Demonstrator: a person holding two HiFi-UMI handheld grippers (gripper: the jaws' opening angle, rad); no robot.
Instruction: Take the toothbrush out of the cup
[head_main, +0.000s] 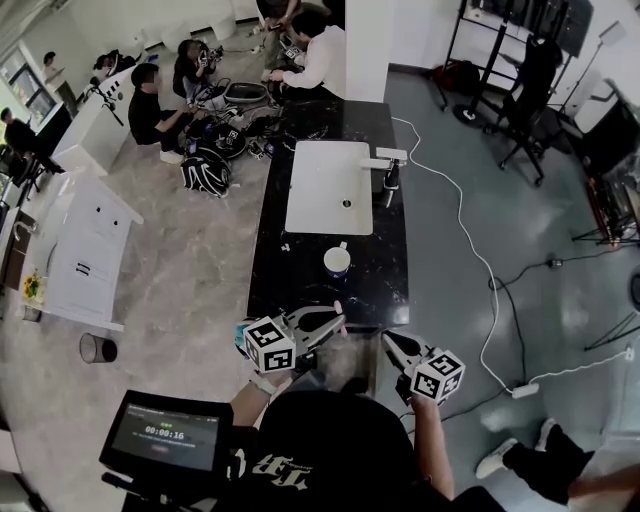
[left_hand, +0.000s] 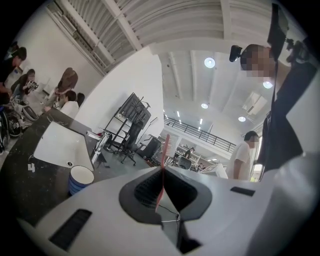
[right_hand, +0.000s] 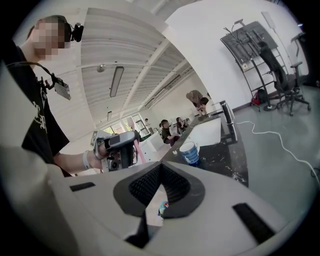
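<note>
Grey floor runs all round a black countertop (head_main: 380, 275) with a white sink (head_main: 320, 190) let into its middle and a faucet (head_main: 390, 170) at the basin's right rim; between the sink and the countertop's near edge stands the cup (head_main: 337, 261), blue-striped outside, its white inside bare to the bottom; the toothbrush (left_hand: 164, 160) is out of it, just off that near edge, its thin pink handle upright and pinched between the closed jaws of the left gripper (head_main: 335, 322); the right gripper (head_main: 392, 343) hangs beside it off the near right corner, jaws pressed together on nothing; beyond the far edge several people sit on the floor among gear, and a white cable (head_main: 470, 230) trails along the right side.
</note>
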